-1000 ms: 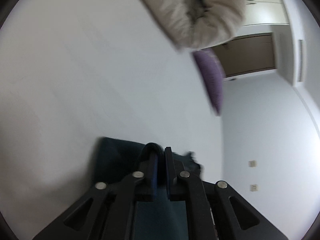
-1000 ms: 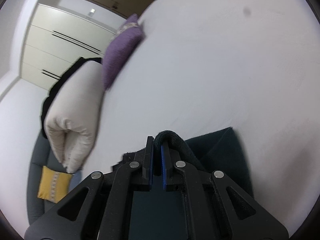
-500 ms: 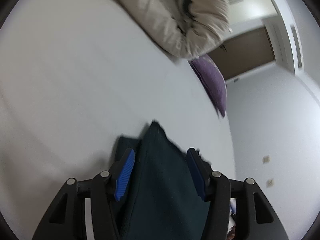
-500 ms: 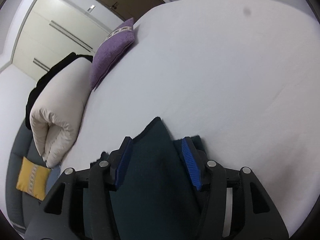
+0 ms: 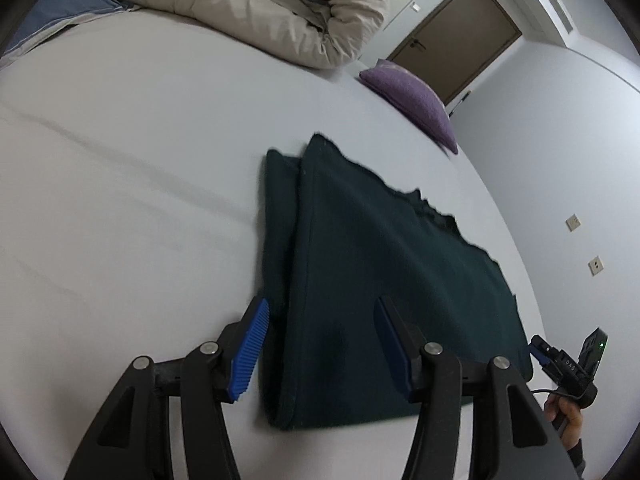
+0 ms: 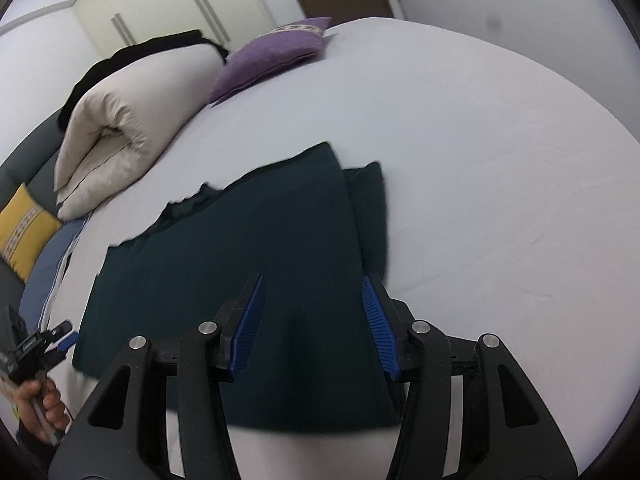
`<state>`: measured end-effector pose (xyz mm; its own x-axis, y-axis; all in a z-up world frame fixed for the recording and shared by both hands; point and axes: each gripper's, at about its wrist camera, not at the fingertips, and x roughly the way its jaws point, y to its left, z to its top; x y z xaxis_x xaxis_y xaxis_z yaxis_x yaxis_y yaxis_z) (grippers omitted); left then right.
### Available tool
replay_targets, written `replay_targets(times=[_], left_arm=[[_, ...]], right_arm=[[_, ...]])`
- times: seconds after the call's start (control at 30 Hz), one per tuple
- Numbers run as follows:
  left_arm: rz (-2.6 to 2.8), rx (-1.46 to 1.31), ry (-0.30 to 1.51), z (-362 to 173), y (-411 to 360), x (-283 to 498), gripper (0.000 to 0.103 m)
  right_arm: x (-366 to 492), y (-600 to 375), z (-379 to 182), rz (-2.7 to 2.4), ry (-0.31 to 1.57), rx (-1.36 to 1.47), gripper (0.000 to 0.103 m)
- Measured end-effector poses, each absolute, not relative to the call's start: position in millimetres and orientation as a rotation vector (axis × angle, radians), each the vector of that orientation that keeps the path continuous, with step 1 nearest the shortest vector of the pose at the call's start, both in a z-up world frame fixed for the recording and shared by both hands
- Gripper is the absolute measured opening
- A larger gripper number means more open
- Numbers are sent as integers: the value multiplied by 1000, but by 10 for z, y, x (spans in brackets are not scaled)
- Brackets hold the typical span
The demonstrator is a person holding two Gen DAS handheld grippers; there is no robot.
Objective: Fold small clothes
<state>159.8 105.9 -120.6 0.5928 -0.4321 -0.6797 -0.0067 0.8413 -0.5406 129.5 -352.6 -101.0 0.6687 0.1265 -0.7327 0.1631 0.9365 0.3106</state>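
A dark green garment (image 5: 384, 280) lies folded flat on the white bed sheet (image 5: 140, 160); it also shows in the right wrist view (image 6: 256, 248). My left gripper (image 5: 320, 344) is open and empty, raised just above the garment's left near end. My right gripper (image 6: 312, 316) is open and empty above the garment's right near end. The other gripper shows at the edge of each view, the right one (image 5: 568, 364) and the left one (image 6: 36, 348), each held by a hand.
A rolled beige duvet (image 5: 280, 4) and a purple cushion (image 5: 412, 100) lie at the far side of the bed. A yellow cushion (image 6: 24, 228) sits on a grey sofa at the left. A door and wardrobes stand behind.
Both grippers were shut on the garment's edge, then opened and let it go. They have since pulled back and up, leaving the garment folded on the bed.
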Motion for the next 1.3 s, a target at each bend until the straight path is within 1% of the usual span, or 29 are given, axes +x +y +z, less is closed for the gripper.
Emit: replay_targets(times=[0.1,0.17,0.2,0.27,0.3,0.4,0.47,0.5,0.57,0.67,0.77,1.1,1.13,1.17,1.2,1.23,1.27,1.3], left_arm=[[-267,-520,920,-1251,1005,1568,52],[-255,-512,927,-1288,1000,1565,46],[-252,-514,928,-1292,999,1569,41],[-240,-504,927,-1294,1016,1551,34],[-233,-494,926,-1291,1017,1543,29],[-225,-460,927,-1295,1003,1522,23],[-223,-446,929,-1297,986,1511,14],[-223,-442,931,-1303,971,1510,9],[-217,-446,932,-1309,969,1501,8],[-215,-445,931,-1308,969,1502,8],[-214,-446,931,-1307,966,1495,7],[-220,-439,923,-1285,962,1464,7],[-228,-443,918,-1281,957,1466,7],[-232,-443,918,-1277,960,1466,7],[-236,-441,922,-1279,957,1475,7],[-234,-438,929,-1287,951,1486,8],[-238,-439,932,-1297,949,1496,8],[-238,-438,934,-1299,947,1498,10]], right_arm=[[1143,-3538,-1020,-9,856,366,48],[1061,-3535,-1022,1,854,371,45],[1029,-3529,-1025,6,857,369,44],[912,-3524,-1034,7,872,347,34],[884,-3515,-1042,7,881,337,34],[758,-3533,-1043,7,887,315,33],[725,-3529,-1055,-1,894,298,23],[723,-3524,-1069,-2,900,291,19],[714,-3523,-1093,-13,911,272,6],[689,-3551,-1114,-19,914,277,3],[623,-3618,-1102,-32,899,295,0],[423,-3790,-982,-57,860,333,0],[404,-3812,-946,-60,838,341,4],[388,-3849,-905,-66,804,346,12],[381,-3857,-871,-72,786,333,24],[381,-3857,-852,-82,781,321,61],[379,-3834,-826,-92,762,300,76],[400,-3796,-813,-69,759,274,76]])
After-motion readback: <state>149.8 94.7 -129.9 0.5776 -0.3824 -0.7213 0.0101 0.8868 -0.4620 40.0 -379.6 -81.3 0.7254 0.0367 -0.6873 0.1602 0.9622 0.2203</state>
